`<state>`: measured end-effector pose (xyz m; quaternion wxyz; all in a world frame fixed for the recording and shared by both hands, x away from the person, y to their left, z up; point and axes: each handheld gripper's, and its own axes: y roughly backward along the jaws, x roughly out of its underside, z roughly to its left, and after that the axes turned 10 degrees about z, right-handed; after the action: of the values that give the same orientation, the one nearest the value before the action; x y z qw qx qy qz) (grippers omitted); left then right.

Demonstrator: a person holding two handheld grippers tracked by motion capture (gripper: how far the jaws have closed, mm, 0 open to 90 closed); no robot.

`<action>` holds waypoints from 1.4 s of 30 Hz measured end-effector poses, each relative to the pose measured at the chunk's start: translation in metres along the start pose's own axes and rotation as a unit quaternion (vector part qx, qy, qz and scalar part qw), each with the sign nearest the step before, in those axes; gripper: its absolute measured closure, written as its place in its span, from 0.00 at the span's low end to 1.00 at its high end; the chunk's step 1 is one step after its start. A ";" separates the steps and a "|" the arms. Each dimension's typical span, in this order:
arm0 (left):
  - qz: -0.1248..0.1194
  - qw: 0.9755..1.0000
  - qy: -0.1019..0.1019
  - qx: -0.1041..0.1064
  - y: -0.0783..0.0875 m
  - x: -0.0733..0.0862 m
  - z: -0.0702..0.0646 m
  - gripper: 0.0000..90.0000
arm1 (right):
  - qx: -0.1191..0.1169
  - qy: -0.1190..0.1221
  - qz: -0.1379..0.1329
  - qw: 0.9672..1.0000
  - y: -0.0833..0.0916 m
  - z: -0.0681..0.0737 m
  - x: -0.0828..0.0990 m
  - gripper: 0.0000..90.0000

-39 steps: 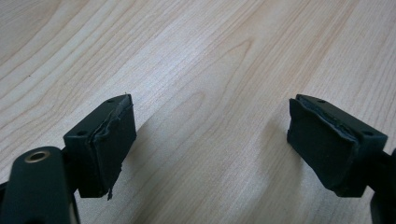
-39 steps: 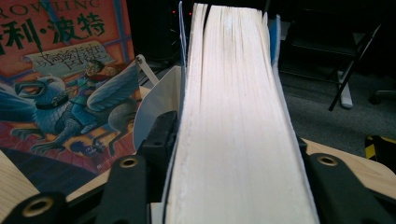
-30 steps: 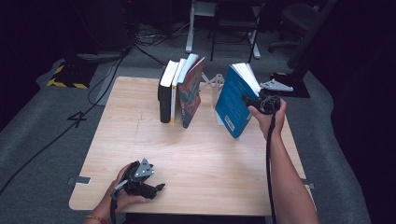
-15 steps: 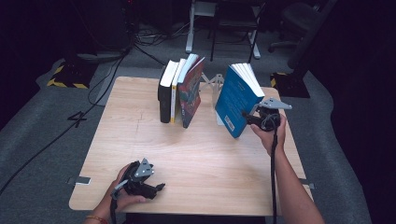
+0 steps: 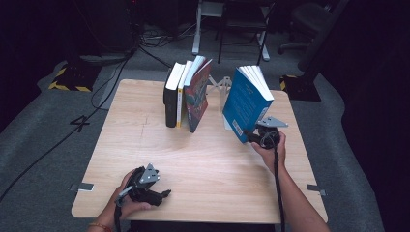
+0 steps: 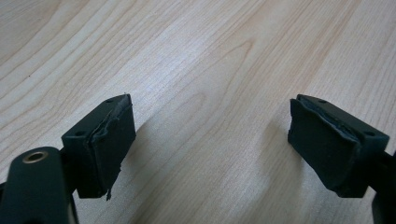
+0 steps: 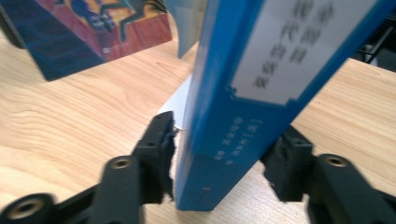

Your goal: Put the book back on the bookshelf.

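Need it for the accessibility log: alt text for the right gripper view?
A blue book stands spine-first between the right gripper's two black jaws, which have just been closing around its lower end, over a light wooden table. A red and blue book cover leans behind at upper left.

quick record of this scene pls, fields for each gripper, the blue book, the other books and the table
right gripper: jaws either side of the blue book's lower spine, just been closing
blue book: upright, tilted, bottom edge near the table
left gripper: open, nothing between jaws, resting at near edge
other books: three, standing together at the far side
table: light wood
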<state>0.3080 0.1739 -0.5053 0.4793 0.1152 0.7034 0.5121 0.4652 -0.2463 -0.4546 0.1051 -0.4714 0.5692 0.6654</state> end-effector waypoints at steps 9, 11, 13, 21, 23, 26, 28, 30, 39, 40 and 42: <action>-0.001 1.000 -0.001 0.000 0.000 0.000 0.000 0.17 | 0.002 -0.028 -0.013 1.000 -0.012 0.002 0.000 0.63; -0.001 1.000 0.000 0.000 0.000 0.000 0.000 0.17 | 0.005 -0.036 -0.017 0.999 -0.014 0.004 -0.002 0.64; -0.001 1.000 0.000 0.000 0.000 -0.001 0.000 0.17 | 0.009 -0.046 -0.021 0.999 -0.016 0.006 -0.002 0.65; -0.001 1.000 -0.002 0.001 -0.001 -0.001 0.001 0.17 | 0.039 -0.083 -0.024 0.996 -0.026 0.016 -0.012 0.68; 0.000 1.000 -0.002 0.001 -0.001 -0.001 0.001 0.17 | 0.045 -0.087 -0.021 0.995 -0.028 0.017 -0.015 0.68; -0.001 1.000 -0.002 0.001 -0.001 -0.001 0.001 0.17 | 0.053 -0.096 -0.022 0.994 -0.031 0.018 -0.018 0.68; 0.000 1.000 -0.002 0.001 -0.001 -0.001 0.001 0.17 | 0.058 -0.097 -0.020 0.993 -0.033 0.019 -0.020 0.68; 0.000 1.000 -0.002 0.001 -0.001 -0.001 0.001 0.17 | 0.064 -0.094 -0.019 0.993 -0.035 0.021 -0.022 0.68; 0.000 1.000 -0.001 0.001 -0.001 -0.001 0.001 0.17 | 0.068 -0.086 -0.013 0.994 -0.039 0.024 -0.028 0.67; 0.000 1.000 -0.001 0.001 -0.001 -0.001 0.001 0.17 | 0.066 -0.085 -0.012 0.994 -0.039 0.023 -0.029 0.67; 0.000 1.000 -0.002 0.001 -0.001 -0.001 0.001 0.17 | 0.064 -0.088 -0.009 0.994 -0.040 0.023 -0.031 0.67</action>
<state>0.3094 0.1735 -0.5054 0.4805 0.1163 0.7033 0.5108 0.4975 -0.2005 -0.4599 0.1907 -0.4083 0.5949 0.6656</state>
